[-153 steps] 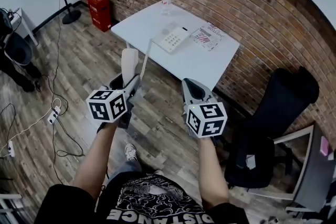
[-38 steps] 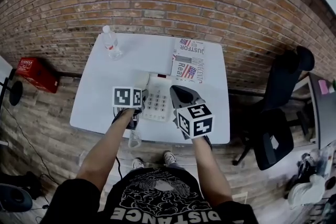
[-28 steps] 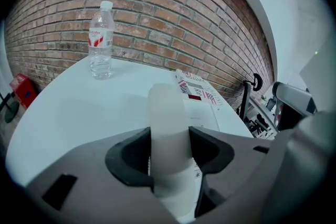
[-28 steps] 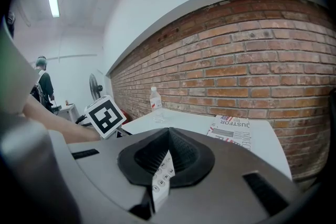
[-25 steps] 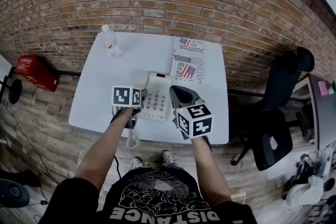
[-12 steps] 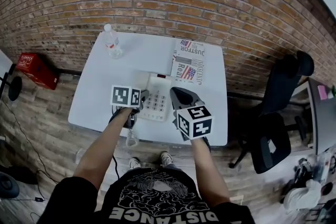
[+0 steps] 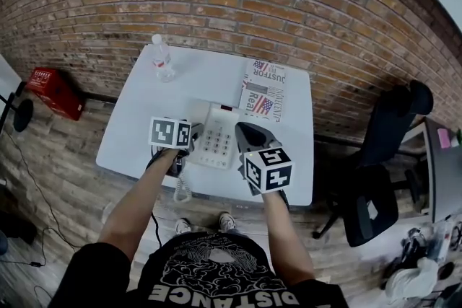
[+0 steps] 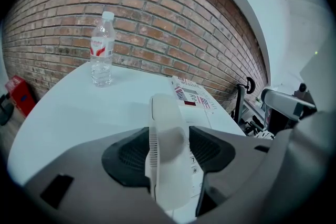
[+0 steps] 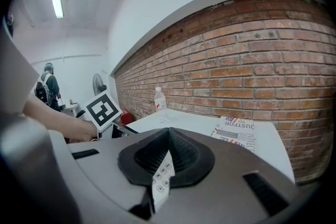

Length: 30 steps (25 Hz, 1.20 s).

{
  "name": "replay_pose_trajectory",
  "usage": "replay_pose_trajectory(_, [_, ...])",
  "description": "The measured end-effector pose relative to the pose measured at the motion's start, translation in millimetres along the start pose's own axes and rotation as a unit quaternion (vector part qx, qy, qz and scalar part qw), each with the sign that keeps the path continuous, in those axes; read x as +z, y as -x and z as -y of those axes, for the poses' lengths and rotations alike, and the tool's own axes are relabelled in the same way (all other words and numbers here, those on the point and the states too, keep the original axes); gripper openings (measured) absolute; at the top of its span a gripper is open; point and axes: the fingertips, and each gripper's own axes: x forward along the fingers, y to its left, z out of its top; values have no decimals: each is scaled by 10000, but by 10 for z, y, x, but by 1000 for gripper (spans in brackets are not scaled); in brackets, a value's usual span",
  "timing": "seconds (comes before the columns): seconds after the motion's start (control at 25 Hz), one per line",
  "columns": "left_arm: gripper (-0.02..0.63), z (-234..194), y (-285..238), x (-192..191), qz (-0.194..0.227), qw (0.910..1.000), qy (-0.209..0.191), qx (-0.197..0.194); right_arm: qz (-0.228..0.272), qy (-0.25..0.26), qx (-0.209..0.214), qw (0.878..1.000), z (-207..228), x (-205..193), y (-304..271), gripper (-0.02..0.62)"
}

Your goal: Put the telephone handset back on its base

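A white telephone base [image 7: 218, 138] sits on the white table [image 7: 137, 126]. Its handset [image 8: 167, 134] lies along the base's left side, between the pads of my left gripper [image 8: 169, 152]. Those jaws stand wide, with a thin gap beside the handset. In the head view the left gripper [image 7: 192, 132] is at the phone's left edge. A coiled cord [image 7: 180, 187] hangs off the table's front. My right gripper [image 9: 168, 155] hovers over the keypad [image 9: 161, 174], shut with nothing in it. From above, the right gripper [image 7: 245, 130] is at the phone's right.
A water bottle [image 7: 163, 58] stands at the table's back left and a newspaper [image 7: 263, 90] lies at the back right. A brick wall runs behind. A black office chair [image 7: 382, 177] is to the right and a red crate [image 7: 54, 90] on the floor to the left.
Six seconds ago I stood away from the table with the handset in my left gripper. Now both grippers are at the phone. Over the last second they have barely moved.
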Motion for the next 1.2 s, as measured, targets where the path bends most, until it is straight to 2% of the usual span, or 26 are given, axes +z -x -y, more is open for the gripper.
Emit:
replay_pose_trajectory(0.32, [232,30,255,203,453,9990,-60,25,34,95,79,9999,-47,76,-3,2])
replay_pose_trajectory(0.6, [222,147,570,451,938,9951,-308,-3,91,278,76,9995,-50,187,-22,2])
replay_pose_trajectory(0.8, [216,183,844,580,1404,9896,-304,15,180,398,53,9990,-45,305,-14,2])
replay_pose_trajectory(1.2, [170,292,1257,797,2107,9754,-645,115,258,506,227,9981,-188,408,-17,2])
